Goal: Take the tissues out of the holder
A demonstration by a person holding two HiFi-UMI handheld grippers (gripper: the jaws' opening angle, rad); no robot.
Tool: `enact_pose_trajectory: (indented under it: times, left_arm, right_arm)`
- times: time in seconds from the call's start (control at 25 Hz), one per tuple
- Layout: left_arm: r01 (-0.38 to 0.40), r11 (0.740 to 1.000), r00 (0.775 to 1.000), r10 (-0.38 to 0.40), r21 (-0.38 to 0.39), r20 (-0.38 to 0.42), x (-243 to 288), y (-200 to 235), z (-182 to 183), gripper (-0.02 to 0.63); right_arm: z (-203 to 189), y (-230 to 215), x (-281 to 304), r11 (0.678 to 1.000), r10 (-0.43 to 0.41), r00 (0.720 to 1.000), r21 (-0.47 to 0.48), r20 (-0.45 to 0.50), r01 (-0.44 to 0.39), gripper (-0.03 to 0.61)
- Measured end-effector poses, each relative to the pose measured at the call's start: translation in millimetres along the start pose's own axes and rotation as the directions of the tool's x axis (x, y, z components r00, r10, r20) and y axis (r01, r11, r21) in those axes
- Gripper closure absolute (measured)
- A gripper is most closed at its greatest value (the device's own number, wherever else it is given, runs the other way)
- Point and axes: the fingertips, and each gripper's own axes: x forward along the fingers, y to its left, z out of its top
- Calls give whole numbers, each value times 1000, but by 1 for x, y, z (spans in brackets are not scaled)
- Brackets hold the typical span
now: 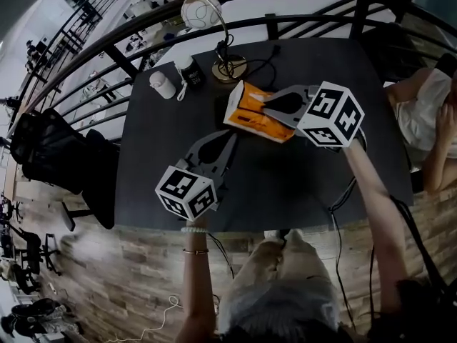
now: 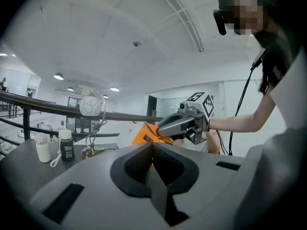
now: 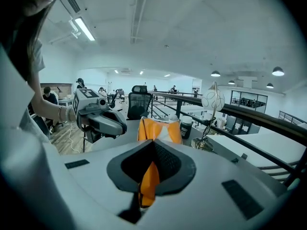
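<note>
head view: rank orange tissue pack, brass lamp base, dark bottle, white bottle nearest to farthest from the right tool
1. Orange-and-white tissue pack, gripped in the right tool.
2. Round brass lamp base, just beyond it.
3. Dark bottle with white cap, further left.
4. Small white bottle, farthest left.

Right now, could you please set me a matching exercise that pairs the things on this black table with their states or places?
Things:
1. orange plastic tissue pack
2. left gripper
3. small white plastic bottle
4. globe-shaded metal desk lamp

States or places:
A. jaws together, empty
B. left of the dark bottle in the head view
C. clamped by the right gripper
D. right of the dark bottle

Pairs: 1-C, 2-A, 3-B, 4-D
</note>
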Motion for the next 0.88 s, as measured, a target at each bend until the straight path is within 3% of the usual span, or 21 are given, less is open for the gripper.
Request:
enact_pose_trajectory:
  times: [0.52, 0.88]
  left_arm:
    - [-70, 997, 997, 71, -45, 14, -15, -51, -19, 606]
    - [-101, 991, 994, 97, -88, -49, -12, -79, -63, 606]
  right_arm:
    - [-47, 42, -38, 997, 61, 998, 37, -7, -61, 561]
    - [-103, 56, -31, 994, 94, 992, 62, -84, -89, 561]
